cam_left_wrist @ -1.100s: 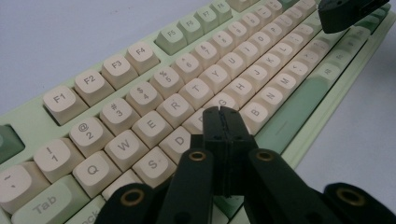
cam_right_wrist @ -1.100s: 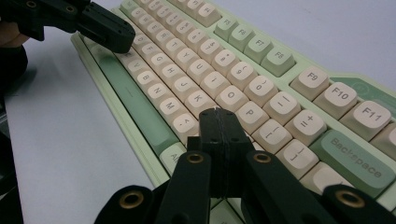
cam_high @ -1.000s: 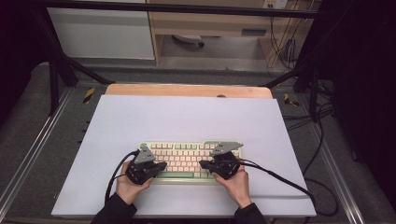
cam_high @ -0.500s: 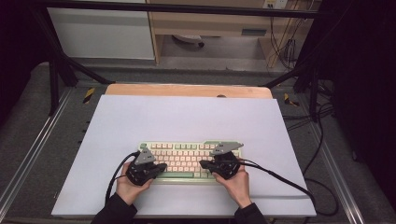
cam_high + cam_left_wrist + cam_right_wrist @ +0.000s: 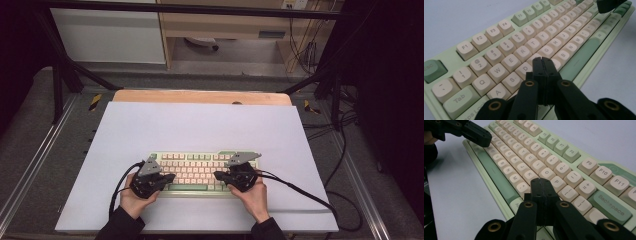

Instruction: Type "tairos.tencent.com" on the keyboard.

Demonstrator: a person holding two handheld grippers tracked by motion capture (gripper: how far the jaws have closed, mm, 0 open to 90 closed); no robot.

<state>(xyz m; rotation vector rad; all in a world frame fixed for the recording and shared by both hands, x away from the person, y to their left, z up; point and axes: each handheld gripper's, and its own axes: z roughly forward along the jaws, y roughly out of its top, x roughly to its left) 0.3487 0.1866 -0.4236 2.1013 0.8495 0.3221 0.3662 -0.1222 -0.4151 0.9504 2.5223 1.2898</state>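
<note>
Pale green and cream plastic makes up the keyboard [image 5: 200, 172], which is laid flat on a white sheet [image 5: 200, 130] near the front edge of the table, its long side running left to right. The left gripper [image 5: 170, 178] is held over the keyboard's left end, with the hand [image 5: 131, 200] behind it at the near side. In the left gripper view, its two black jaws are seen pressed together with nothing between them, the tips [image 5: 543, 60] poised over the D and F keys [image 5: 526, 68]. The right gripper [image 5: 219, 176] is held over the right part of the keyboard by the right hand [image 5: 256, 197]. Its jaws are likewise closed on nothing, and in the right gripper view the tips [image 5: 539, 180] are seen above the keys near L and P [image 5: 557, 183]. Whether either tip touches a key cannot be told.
</note>
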